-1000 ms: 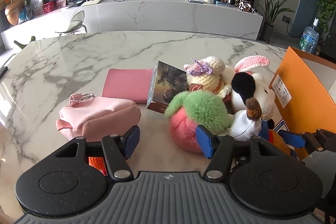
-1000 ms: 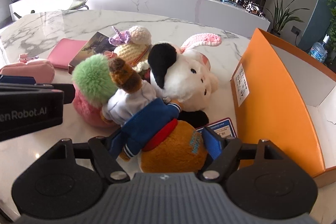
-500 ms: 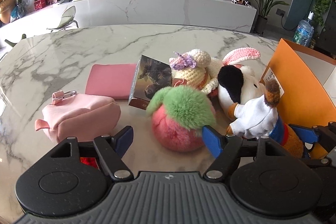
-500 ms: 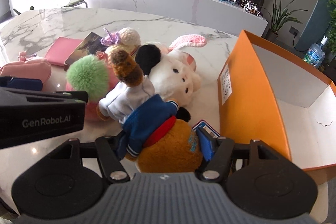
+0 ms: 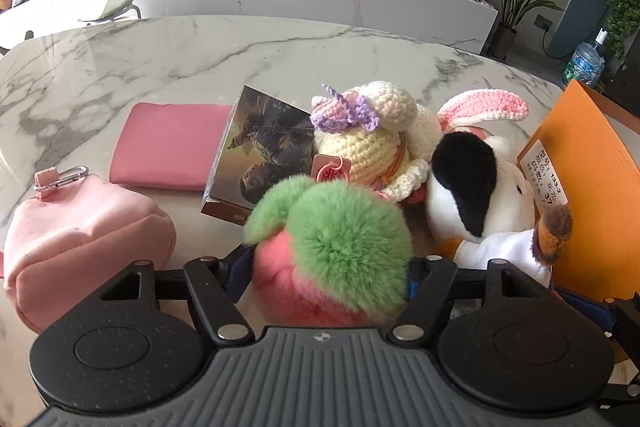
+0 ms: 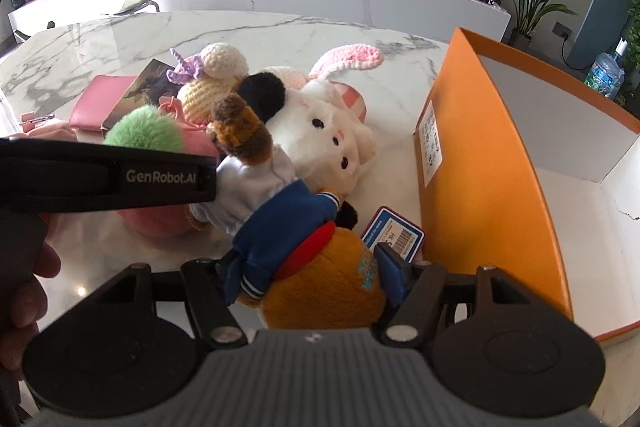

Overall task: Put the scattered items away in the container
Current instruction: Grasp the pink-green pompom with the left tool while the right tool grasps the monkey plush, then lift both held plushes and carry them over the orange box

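- Here, the left tool [image 5: 328, 277] has its two fingers closed around one fluffy pink-and-green plush [image 5: 332, 247], low over the marble surface [image 5: 160, 59].
- The right tool [image 6: 308, 275] clamps one brown plush in a blue jacket [image 6: 320, 283], just beside the one orange box [image 6: 480, 163], which stands open at the right.
- Three more soft toys are bunched between: one crocheted unicorn [image 5: 368, 131], one black-and-white plush [image 5: 476, 187], one pink-eared bunny [image 5: 488, 107].
- One pink pouch [image 5: 80, 235], one flat pink case [image 5: 168, 145] and one dark booklet [image 5: 264, 155] lie to the left.
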{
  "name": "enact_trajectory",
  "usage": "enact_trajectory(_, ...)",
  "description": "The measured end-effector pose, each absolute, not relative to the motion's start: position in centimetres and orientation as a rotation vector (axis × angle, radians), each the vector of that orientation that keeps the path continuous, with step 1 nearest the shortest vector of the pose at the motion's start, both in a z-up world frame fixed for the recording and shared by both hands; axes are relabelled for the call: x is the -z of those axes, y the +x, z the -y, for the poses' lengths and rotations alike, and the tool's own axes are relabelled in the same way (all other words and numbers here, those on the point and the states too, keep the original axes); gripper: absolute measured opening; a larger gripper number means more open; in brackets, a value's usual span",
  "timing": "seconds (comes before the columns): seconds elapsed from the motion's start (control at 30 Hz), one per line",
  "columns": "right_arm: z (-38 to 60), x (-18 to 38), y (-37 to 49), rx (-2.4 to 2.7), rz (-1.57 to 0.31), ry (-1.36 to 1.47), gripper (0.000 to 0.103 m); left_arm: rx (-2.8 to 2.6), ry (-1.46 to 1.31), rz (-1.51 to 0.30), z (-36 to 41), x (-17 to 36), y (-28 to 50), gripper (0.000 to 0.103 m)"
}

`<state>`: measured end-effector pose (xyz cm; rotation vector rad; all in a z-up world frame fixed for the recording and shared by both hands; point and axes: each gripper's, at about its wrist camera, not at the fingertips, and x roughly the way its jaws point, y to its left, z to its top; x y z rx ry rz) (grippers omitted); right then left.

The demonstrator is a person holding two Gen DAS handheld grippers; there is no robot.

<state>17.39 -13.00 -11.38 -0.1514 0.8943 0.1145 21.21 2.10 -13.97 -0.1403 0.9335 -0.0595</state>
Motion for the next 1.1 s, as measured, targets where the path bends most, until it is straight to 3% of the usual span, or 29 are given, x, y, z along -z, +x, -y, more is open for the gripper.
enact_trajectory(0.1, 13.0, 11.5, 17.5, -0.112, -0.895, -0.147, 0.069, 0.068, -0.123, -0.93, -1.9, 14.2, 21.0, 0.059)
enact_trajectory(0.2, 12.9, 11.3, 17.3, -0.111, -0.888, -0.148, 0.069, 0.074, -0.094, -0.923, -1.6, 14.0, 20.6, 0.054)
enact_trajectory(0.53, 12.6, 9.9, 16.2, -0.11, -0.847, -0.151, 0.069, 0.066, -0.071, -0.895, -2.2, 12.0, 17.6, 0.052)
enact_trajectory(1.1, 14.5, 3.1, 8.4, -0.127, -0.699, -0.051, 0.068, 0.089, -0.032, -0.695, -0.4, 2.9, 9.7, 0.052)
